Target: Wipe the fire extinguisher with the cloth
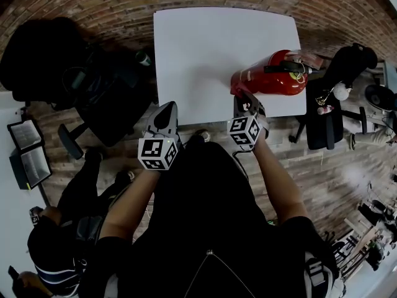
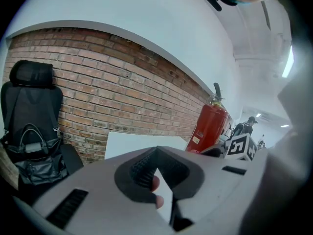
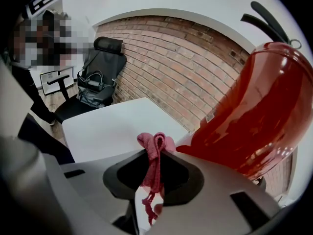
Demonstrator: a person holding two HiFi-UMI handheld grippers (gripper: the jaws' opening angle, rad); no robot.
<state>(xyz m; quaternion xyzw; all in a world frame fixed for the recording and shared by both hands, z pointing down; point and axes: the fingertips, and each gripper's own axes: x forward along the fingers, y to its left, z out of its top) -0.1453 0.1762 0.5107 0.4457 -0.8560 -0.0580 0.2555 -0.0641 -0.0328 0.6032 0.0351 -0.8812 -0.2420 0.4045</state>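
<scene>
Okay, we see the red fire extinguisher (image 1: 270,78) upright on the white table (image 1: 205,48), at its right near edge. Our right gripper (image 1: 243,99) pinches a pink cloth (image 3: 154,153) just beside the extinguisher's body. Our left gripper (image 1: 166,112) hangs at the table's near edge, jaws together, nothing between. Brick wall (image 1: 93,5) behind, wood floor (image 1: 310,172), black chair (image 2: 29,102) holding a bag (image 2: 34,155) at left.
</scene>
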